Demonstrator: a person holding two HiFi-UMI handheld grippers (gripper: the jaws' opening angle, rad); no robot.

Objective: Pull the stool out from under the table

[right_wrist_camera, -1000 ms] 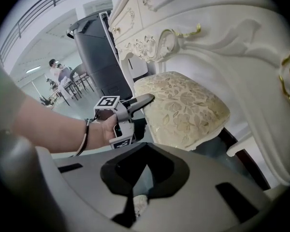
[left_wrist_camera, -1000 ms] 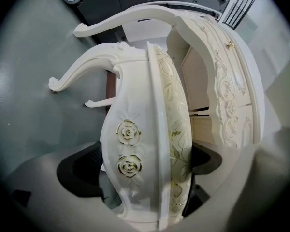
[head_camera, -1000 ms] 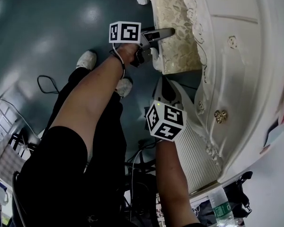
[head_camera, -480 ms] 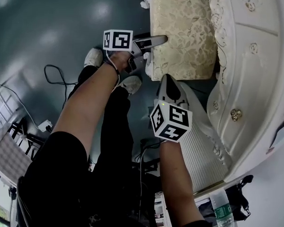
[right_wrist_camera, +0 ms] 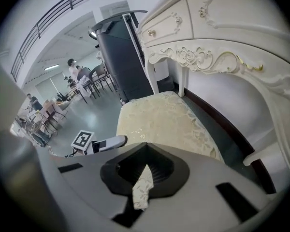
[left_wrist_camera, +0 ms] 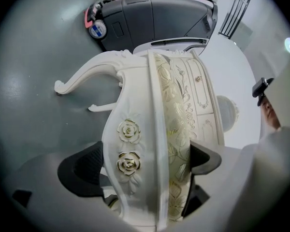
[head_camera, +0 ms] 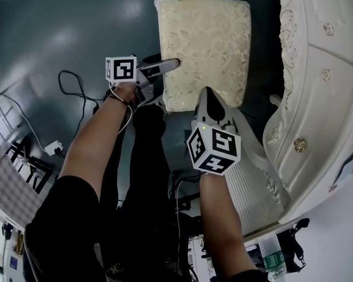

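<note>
Overhead, the head view showed the stool [head_camera: 206, 46] at upper centre on the grey floor [head_camera: 59, 28], just beside the white table [head_camera: 323, 69] at right. The left gripper [head_camera: 167, 64] met its left edge, the right gripper [head_camera: 207, 98] its lower edge. Next, the left gripper view showed jaws clamped across the stool's carved rail [left_wrist_camera: 128, 149] and cushion [left_wrist_camera: 176, 129]. Lastly, the right gripper view showed jaws pinching the cushion's rim, at lower centre.

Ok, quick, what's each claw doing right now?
Left claw: closed on the stool, gripping its side edge.
Right claw: closed on the stool too, pinching the cushion fabric at its near edge.
</note>
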